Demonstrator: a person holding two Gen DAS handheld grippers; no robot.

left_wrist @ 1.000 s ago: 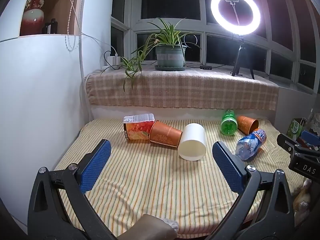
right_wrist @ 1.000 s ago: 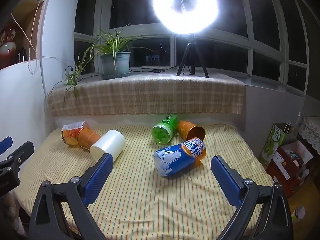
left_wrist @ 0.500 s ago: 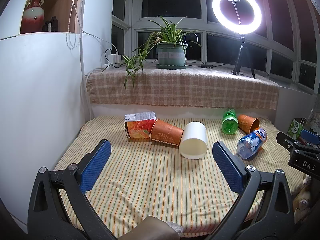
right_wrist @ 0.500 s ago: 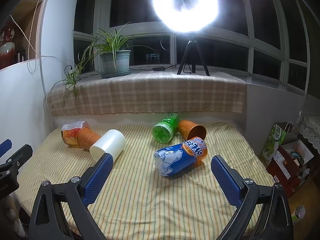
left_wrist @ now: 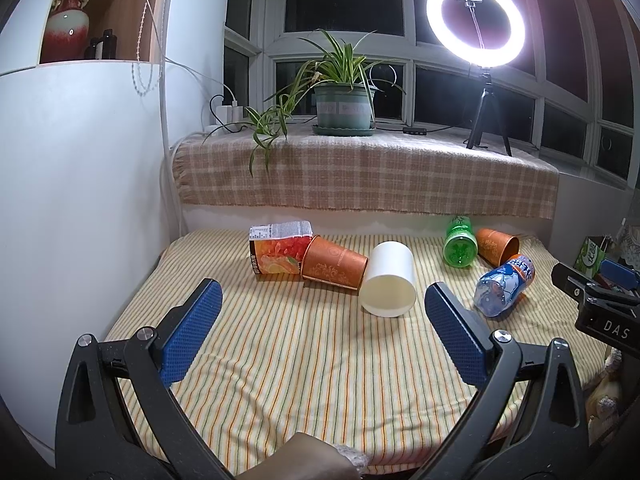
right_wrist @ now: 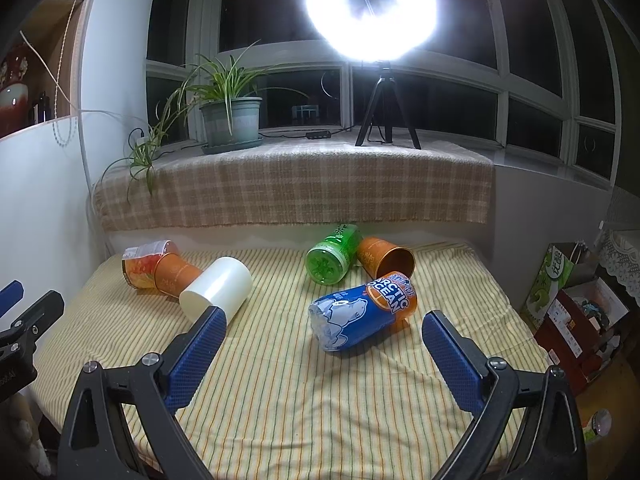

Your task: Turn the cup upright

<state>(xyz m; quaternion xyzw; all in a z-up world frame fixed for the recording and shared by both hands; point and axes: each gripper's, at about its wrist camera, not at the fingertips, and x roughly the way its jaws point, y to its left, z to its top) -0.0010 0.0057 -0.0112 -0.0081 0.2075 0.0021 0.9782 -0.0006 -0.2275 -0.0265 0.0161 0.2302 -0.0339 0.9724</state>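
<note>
Left wrist view shows the left gripper [left_wrist: 320, 320] with its two blue pads wide apart and nothing between them. It hangs above the striped cloth [left_wrist: 320, 380]. The white cup [left_wrist: 388, 278] lies on its side at about 12 o'clock from the claw, a little toward 1 o'clock. I cannot tell which end faces the camera. An orange cup [left_wrist: 334, 266] lies tipped over too, touching the white one on its 9 o'clock side, and its far end sits against a juice carton [left_wrist: 278, 252].

Right wrist view shows the right gripper [right_wrist: 320, 348], also wide apart and holding nothing. A blue bottle [right_wrist: 362, 314] lies near it at 12 o'clock. Behind that are a green bottle [right_wrist: 330, 258] and a second orange cup [right_wrist: 386, 260], side by side.

No cup is standing up yet, so the job looks like it is just starting.

What could go wrong? The white cup is round and could roll away if one pad bumps it first. A hard squeeze might crush it. The claw could also knock the orange cup beside it. The cloth looks soft and wrinkly, so a cup set down on it might tip over again.
</note>
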